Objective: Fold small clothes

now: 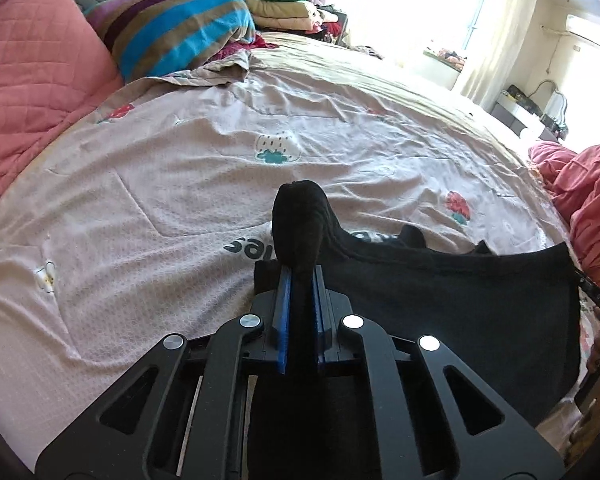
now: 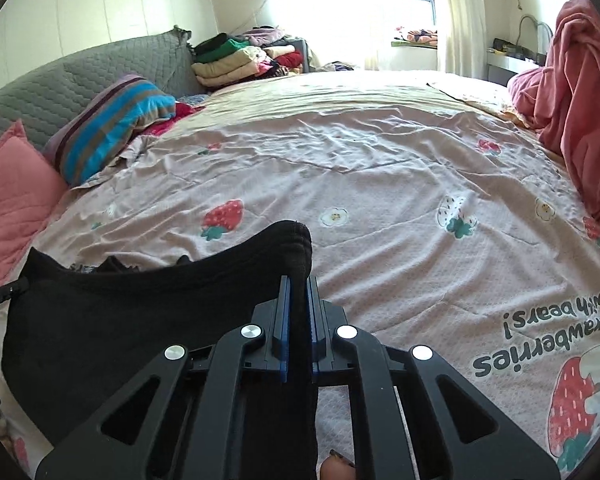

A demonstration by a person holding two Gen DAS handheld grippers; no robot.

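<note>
Our left gripper pinches one bunched corner of the soft black knit garment; our right gripper pinches another. It sags between us at 6 o'clock over the wrinkled strawberry-print bedspread.

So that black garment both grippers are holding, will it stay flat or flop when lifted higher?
Probably flop: the black garment sags in a curve between the left gripper and right gripper. It bunches thickly between the fingers, so it looks like a soft knit, likely light and unlikely to slip.
</note>
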